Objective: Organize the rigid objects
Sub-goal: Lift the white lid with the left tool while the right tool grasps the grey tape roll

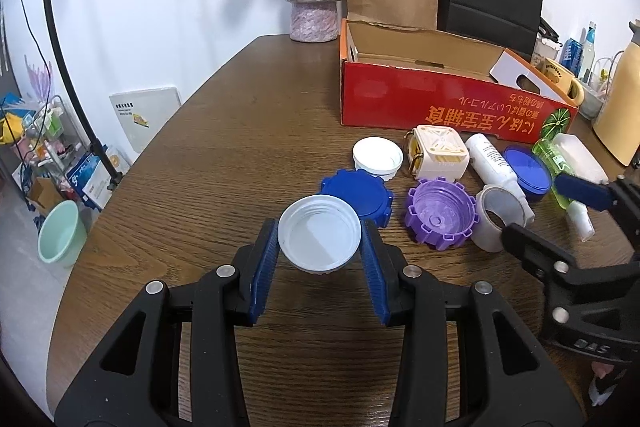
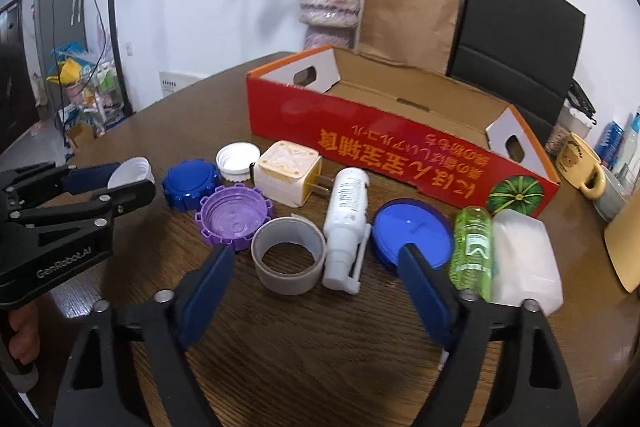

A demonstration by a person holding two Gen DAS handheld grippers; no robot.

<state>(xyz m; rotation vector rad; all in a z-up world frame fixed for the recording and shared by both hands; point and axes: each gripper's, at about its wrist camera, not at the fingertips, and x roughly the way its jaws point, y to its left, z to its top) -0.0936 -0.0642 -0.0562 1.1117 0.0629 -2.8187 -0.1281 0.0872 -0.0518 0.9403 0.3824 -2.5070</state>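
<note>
White plastic spray bottle (image 2: 345,223) lies on the table between your right tool's (image 2: 316,283) spread, empty fingers, long axis pointing straight away from you. Your left tool (image 1: 320,247) grips a white round lid (image 1: 319,237).

We are logging: white lid (image 1: 319,233), open side up, sitting clamped and lifted at near left; blue cap (image 2: 190,183), purple cap (image 2: 234,217), white cap (image 2: 238,159), charger (image 2: 287,173), tape roll (image 2: 289,254), white bottle (image 2: 345,223), blue lid (image 2: 414,229), green bottle (image 2: 472,247) lying before the red box (image 2: 360,131).
</note>
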